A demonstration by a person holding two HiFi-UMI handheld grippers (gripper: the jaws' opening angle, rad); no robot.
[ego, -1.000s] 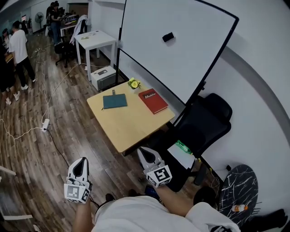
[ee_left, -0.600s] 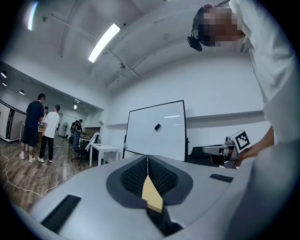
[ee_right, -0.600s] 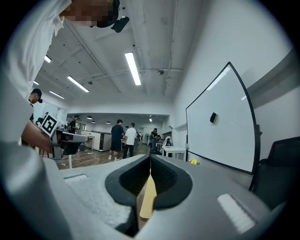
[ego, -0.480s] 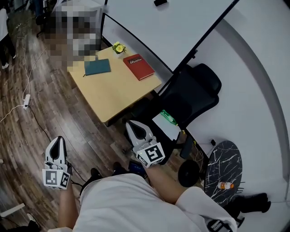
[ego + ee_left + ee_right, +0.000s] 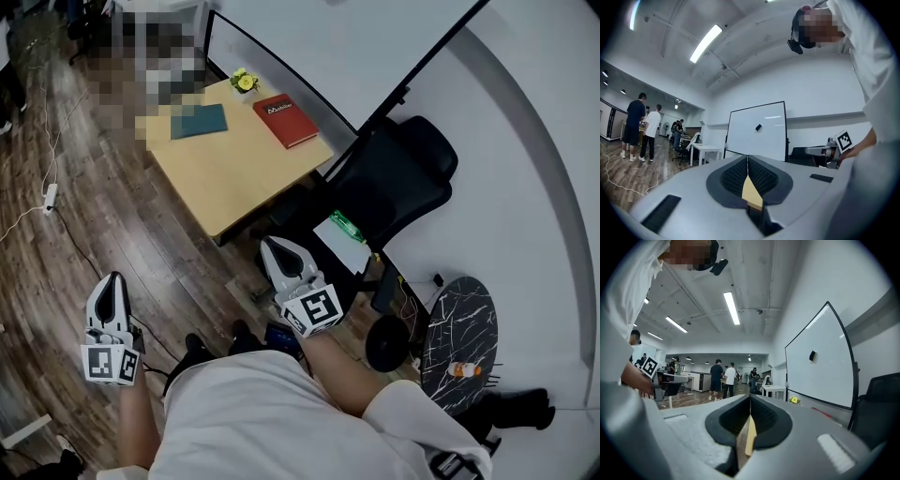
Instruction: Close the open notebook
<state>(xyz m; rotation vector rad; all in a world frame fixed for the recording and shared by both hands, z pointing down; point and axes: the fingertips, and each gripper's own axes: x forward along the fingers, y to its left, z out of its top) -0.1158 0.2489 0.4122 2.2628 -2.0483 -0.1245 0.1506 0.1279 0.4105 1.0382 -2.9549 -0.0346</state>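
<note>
Left gripper and right gripper near body, above wood floor; jaws of both pressed together, nothing between. Beyond: light wooden square table. On far part, teal flat notebook left, red hardcover notebook right, both looked closed, well apart from grippers. Small yellow flower pot at far edge.

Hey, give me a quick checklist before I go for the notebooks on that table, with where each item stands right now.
1. Left gripper shut and empty: ok.
2. Right gripper shut and empty: ok.
3. Grippers at the table: not ok; both hang over the floor, short of it.
4. Open notebook found: not ok; teal notebook and red notebook both look closed.
5. Notebooks flat and apart: ok.
</note>
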